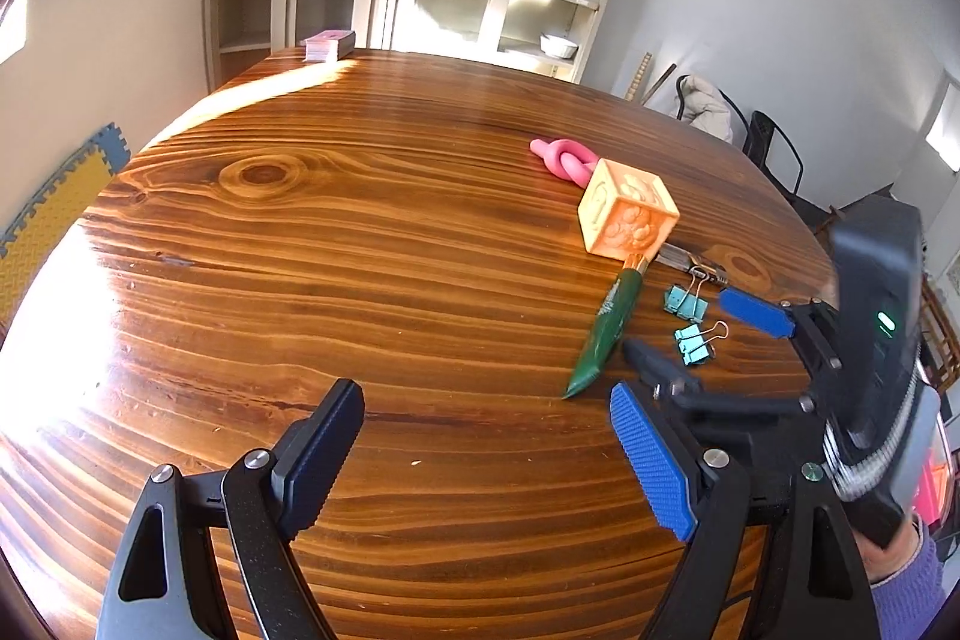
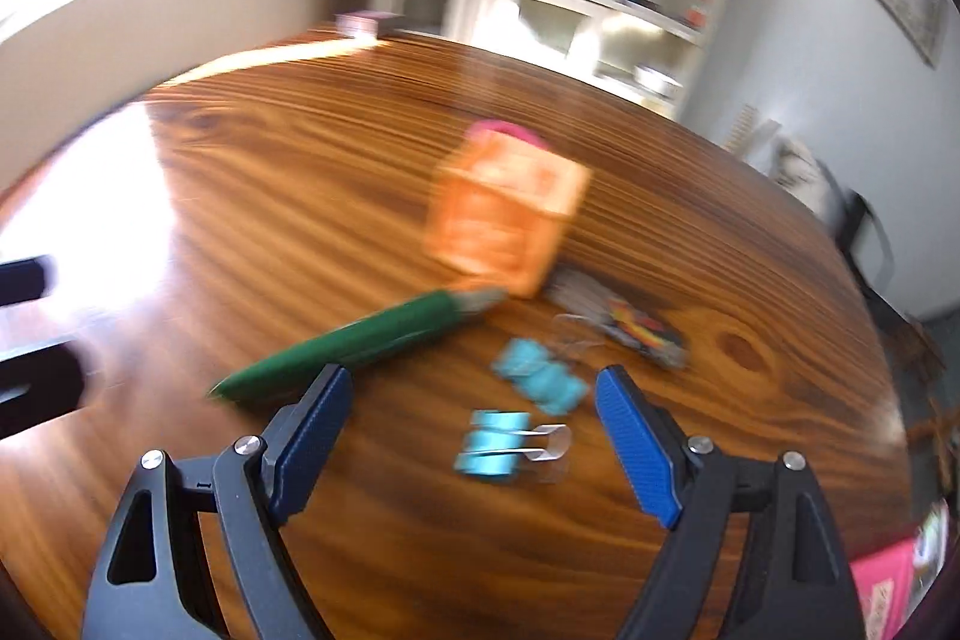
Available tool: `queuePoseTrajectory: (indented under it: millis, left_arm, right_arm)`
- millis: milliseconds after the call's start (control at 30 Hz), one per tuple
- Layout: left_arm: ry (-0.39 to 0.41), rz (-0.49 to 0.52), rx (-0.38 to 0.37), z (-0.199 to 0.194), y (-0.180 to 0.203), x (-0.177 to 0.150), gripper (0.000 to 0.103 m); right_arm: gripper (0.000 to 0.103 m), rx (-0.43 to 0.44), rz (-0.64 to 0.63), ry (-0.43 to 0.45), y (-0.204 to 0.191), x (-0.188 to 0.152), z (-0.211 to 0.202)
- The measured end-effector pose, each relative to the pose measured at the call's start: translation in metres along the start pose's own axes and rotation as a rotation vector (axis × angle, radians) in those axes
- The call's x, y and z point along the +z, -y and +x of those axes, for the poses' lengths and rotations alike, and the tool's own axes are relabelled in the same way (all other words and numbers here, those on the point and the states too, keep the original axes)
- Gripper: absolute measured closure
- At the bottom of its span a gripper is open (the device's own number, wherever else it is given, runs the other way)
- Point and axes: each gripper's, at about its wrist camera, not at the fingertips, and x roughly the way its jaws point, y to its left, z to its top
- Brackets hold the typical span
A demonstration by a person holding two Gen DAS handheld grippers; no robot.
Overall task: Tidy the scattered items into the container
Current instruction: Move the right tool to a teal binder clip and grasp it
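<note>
Both claws stand wide and empty over the tabletop [image 1: 360,232]: left claw [image 1: 486,454] over bare wood, right claw [image 2: 474,445] just above two teal clips [image 2: 492,445]. Green tube [image 1: 606,334] touches the orange cube [image 1: 627,208]; pink knot [image 1: 564,157] lies behind.

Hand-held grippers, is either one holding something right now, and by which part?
Nothing is held. The left hand-held gripper is open over bare table; the right hand-held gripper is open above a teal binder clip, not touching it.
</note>
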Motion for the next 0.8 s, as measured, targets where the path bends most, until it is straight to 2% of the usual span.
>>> queuePoseTrajectory:
  millis: [67,167,333,533,700,800]
  left_arm:
    - [-0.001,0.005,0.004,0.001,-0.001,0.000,0.017]
    - [0.002,0.003,0.005,0.001,-0.002,0.000,0.017]
    - [0.004,0.011,0.005,0.001,0.000,0.000,0.017]
    - [-0.016,0.022,0.014,0.007,0.002,-0.002,0.017]
    - [-0.009,0.008,-0.004,0.003,0.000,-0.001,0.017]
    - [-0.013,-0.002,-0.023,0.002,0.000,-0.001,0.017]
  right_arm:
    - [0.017,0.031,0.000,0.006,0.002,-0.005,-0.006]
    - [0.017,0.056,0.082,0.005,0.031,-0.015,-0.010]
    - [0.017,0.202,0.235,-0.021,0.082,-0.030,-0.014]
    - [0.017,0.237,0.251,-0.036,0.082,-0.032,-0.016]
    - [0.018,0.154,0.246,-0.097,0.072,-0.035,-0.011]
    - [0.018,0.052,0.277,-0.107,0.077,-0.038,-0.011]
